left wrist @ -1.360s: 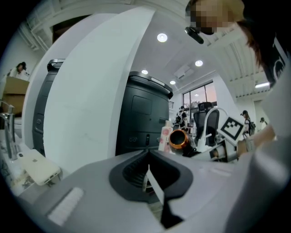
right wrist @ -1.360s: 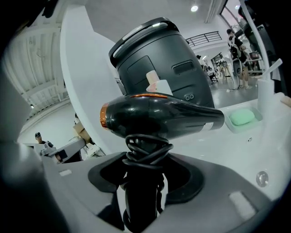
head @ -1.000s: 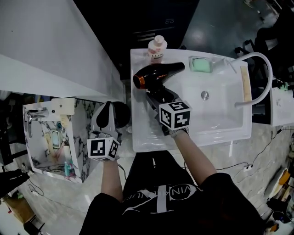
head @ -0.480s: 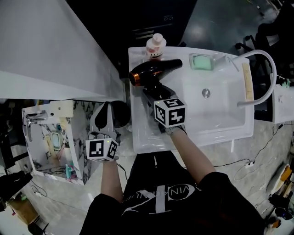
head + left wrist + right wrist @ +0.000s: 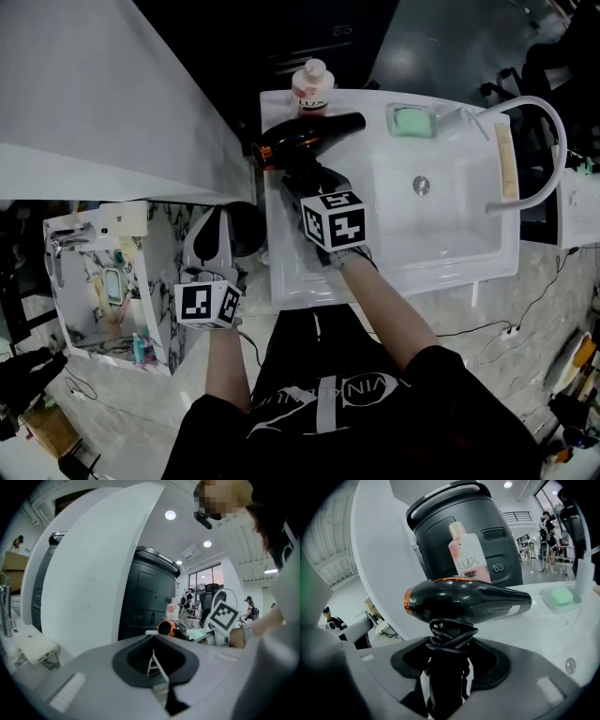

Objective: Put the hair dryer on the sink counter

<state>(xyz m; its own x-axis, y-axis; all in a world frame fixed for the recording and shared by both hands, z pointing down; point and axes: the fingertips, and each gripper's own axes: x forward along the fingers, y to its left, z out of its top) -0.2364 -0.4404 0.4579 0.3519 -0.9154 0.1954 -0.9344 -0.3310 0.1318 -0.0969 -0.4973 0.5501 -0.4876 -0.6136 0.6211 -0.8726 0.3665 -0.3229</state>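
The right gripper was clamped on the cord-wrapped handle of the hair dryer, whose barrel lay crosswise just ahead of its jaws, over the sink counter. Placement seemed in hand; next, lower it until it rested, then release. Only the right gripper view showed the cord coils. The left gripper was closed on nothing.

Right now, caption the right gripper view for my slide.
Right claw grips a black hair dryer by its cord-wrapped handle over the sink counter, pink bottle behind.

flr: pale marble; lts: recessed spots overhead; window: far bkgd
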